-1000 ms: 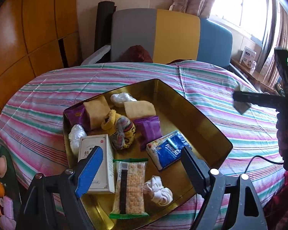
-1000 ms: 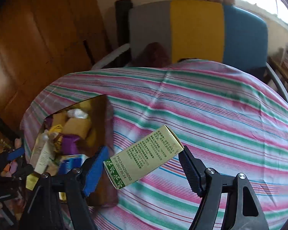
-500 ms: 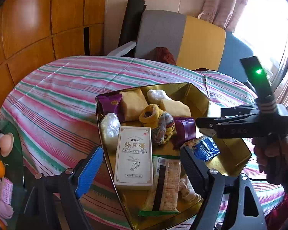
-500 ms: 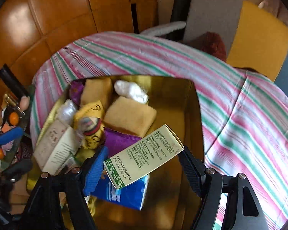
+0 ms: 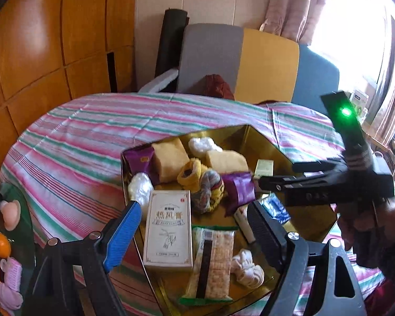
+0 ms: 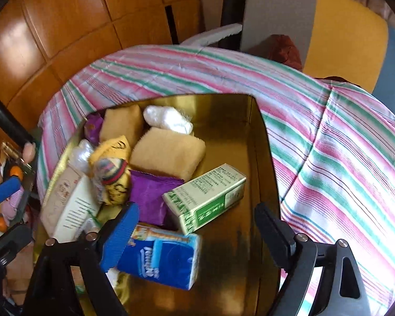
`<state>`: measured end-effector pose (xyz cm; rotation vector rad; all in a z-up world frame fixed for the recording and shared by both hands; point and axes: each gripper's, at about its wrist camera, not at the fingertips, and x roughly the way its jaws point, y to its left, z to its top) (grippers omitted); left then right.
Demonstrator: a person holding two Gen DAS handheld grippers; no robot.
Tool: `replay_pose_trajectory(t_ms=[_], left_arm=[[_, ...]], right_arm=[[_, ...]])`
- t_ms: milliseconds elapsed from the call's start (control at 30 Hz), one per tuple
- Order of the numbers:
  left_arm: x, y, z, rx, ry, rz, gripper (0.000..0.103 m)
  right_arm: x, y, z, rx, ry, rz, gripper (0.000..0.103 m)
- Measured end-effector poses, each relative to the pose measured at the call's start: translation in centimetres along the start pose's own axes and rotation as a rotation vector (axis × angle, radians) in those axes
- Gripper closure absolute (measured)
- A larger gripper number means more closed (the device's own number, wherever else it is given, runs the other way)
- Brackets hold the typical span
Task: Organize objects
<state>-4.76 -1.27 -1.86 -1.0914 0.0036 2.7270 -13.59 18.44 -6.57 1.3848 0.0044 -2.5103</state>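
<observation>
Green box [image 6: 205,197] is laid in gold tray [image 6: 263,158] w/ other items; right gripper [image 6: 194,226] and left gripper [image 5: 192,226] are spread, empty. Worktop cloth [image 6: 329,144] is seen bare, so task is judged nearly done.

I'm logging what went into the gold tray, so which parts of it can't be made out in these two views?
- Green box: in the left wrist view only one end shows past the right gripper.
- Blue tissue pack: both views, partly covered by gripper fingers.
- Print on the white box: too small to read.
- Gold tray: near edge cut off by the frame and grippers.
</observation>
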Motion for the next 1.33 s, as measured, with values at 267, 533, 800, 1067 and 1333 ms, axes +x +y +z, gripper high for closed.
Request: replay_pose_trajectory(t_ms=[267, 533, 800, 1067, 1333], left_arm=[[-2.3, -1.1, 0.7, 0.021, -0.075, 0.061, 0.019], [-3.2, -2.3, 0.1, 0.005, -0.078, 0.075, 0.019], [-3.3, -3.5, -1.0, 0.015, -0.061, 0.079, 0.019], [-4.0, -3.5, -1.3, 0.017, -0.107, 0.085, 0.023], [-3.8, -2.9, -1.2, -0.001, -0.090, 0.078, 0.025]], right_arm=[[-4.6, -0.1, -2.9, 0.111, -0.109, 0.004, 0.007], [-9.0, 1.2, -7.6, 0.112, -0.218, -0.168, 0.003], [-9.6, 2.0, -10.4, 0.139, -0.241, -0.188, 0.003], [-9.2, 2.7, -10.4, 0.140, -0.242, -0.179, 0.003], [-9.0, 3.4, -9.6, 0.128, -0.245, -0.180, 0.003]])
